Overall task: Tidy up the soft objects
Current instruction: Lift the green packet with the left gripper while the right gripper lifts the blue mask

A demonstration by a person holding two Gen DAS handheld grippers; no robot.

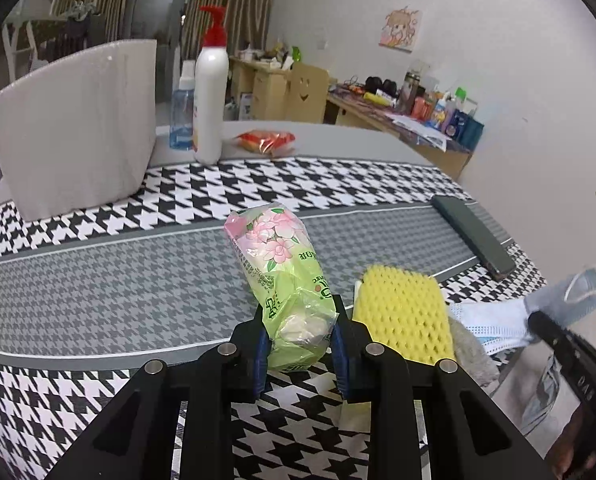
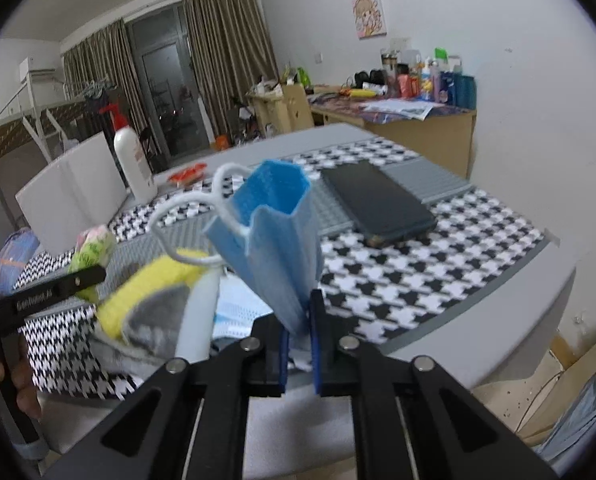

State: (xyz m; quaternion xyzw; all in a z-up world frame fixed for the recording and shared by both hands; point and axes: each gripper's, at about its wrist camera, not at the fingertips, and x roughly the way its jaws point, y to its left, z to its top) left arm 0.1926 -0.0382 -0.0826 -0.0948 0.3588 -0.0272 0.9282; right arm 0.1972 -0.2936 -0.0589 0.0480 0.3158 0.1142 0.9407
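Black gripper arms fill the foreground of both views. Underneath lies the big table with its houndstooth runner. At the back stands a white foam box, a white pump bottle beside it. Over on the right a dark flat case lies on the runner. Now the soft things: the left gripper is clamped on the near end of a green and pink tissue pack, its far end pointing away. Just right of it sits a yellow sponge, touching something grey and fuzzy. The right gripper, pinched tight, holds a blue face mask upright, ear loops trailing left.
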